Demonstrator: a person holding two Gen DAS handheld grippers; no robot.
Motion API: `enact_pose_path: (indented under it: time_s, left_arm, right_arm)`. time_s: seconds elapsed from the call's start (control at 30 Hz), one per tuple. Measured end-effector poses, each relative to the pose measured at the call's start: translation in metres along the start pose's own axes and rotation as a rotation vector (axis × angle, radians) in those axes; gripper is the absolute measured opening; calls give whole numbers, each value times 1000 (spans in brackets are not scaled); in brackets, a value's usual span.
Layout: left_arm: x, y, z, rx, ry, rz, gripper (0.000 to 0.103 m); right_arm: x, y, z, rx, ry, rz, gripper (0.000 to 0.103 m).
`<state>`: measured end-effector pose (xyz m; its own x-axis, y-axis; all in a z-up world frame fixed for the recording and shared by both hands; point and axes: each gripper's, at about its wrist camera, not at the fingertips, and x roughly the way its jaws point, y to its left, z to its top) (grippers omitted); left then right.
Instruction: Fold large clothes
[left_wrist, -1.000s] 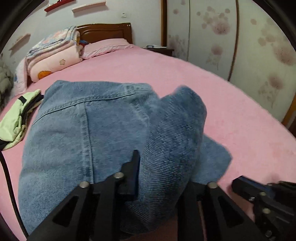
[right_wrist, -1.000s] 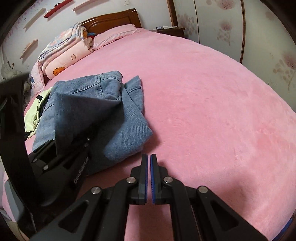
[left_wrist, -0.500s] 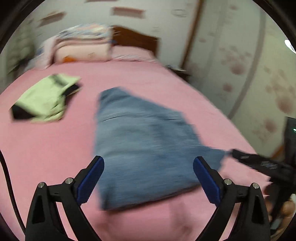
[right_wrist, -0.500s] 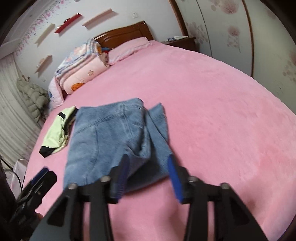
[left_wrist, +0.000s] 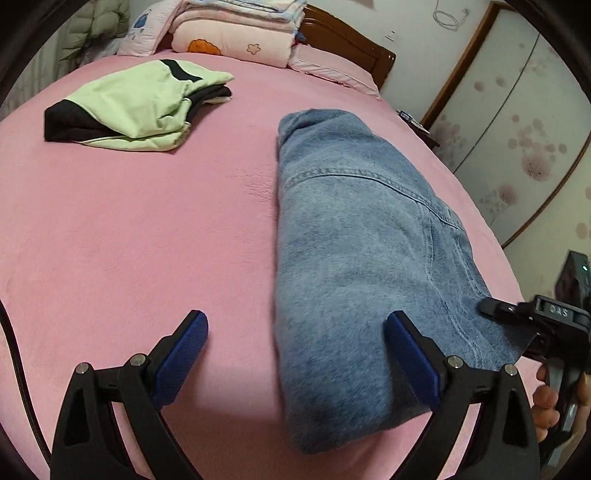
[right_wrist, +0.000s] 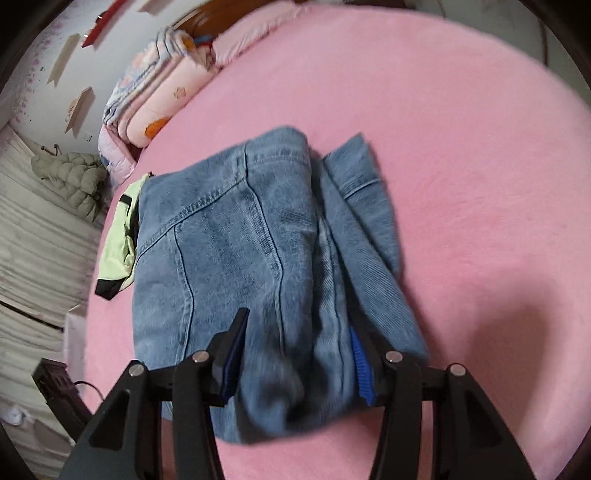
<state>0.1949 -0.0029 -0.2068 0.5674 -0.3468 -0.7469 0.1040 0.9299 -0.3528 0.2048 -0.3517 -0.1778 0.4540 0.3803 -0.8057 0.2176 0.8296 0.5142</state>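
A folded blue denim garment (left_wrist: 362, 236) lies on the pink bed (left_wrist: 147, 229); it also shows in the right wrist view (right_wrist: 251, 251). My left gripper (left_wrist: 295, 347) is open wide, low over the bed, its right finger against the garment's near left end. My right gripper (right_wrist: 295, 362) is open, its jaws astride a thick fold at the garment's near edge, not closed on it. The right gripper also shows in the left wrist view (left_wrist: 517, 314), touching the denim's corner.
A folded green and black garment (left_wrist: 136, 103) lies at the far left of the bed. Stacked quilts (left_wrist: 236, 33) and a wooden headboard (left_wrist: 351, 40) are at the head. A wardrobe (left_wrist: 517, 110) stands to the right. A padded jacket (right_wrist: 70, 177) lies off the bed.
My left gripper let go of the denim, opened wide and swung to the garment's left end. My right gripper opened and moved over the garment's near edge.
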Motion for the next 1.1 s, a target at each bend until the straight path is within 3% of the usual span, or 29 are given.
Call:
enact_pose_path:
  time_s: [0.03, 0.07, 0.13, 0.3, 0.4, 0.57, 0.73, 0.8, 0.87, 0.9, 1.0, 1.1]
  left_arm:
    - [-4, -9, -1, 2, 2, -1, 96]
    - [-3, -14, -1, 7, 3, 0, 96]
    - [-4, -23, 1, 26, 5, 3, 96]
    - [-12, -49, 4, 93, -40, -25, 96]
    - [-8, -69, 4, 161, -50, -18, 96]
    - [17, -84, -10, 213, -10, 26, 96]
    - [18, -81, -8, 201, -8, 14, 96]
    - [18, -79, -5, 202, 1, 14, 96]
    - [11, -80, 1, 207, 6, 28, 96]
    - [4, -79, 5, 212, 2, 40, 96]
    - [-20, -78, 12, 204, -50, 42, 96]
    - [-54, -76, 17, 196, -150, 42, 93]
  right_arm:
    - [5, 2, 3, -19, 27, -5, 49]
    - [8, 6, 4, -50, 42, -16, 34]
    - [5, 23, 5, -166, 41, -40, 17]
    - [-48, 59, -6, -360, -185, -111, 11]
    - [-61, 43, -8, -315, -244, -133, 11]
    - [-12, -1, -17, -249, -155, -243, 13]
    - [-4, -4, -25, -236, -209, -263, 19]
    - [-5, 0, -24, -245, -209, -283, 28]
    - [-12, 4, -23, -248, -212, -343, 49]
    - [-19, 6, -23, -250, -217, -355, 49]
    - [-45, 14, -25, -255, -267, -356, 49]
    - [-79, 29, -38, -309, -388, -379, 49]
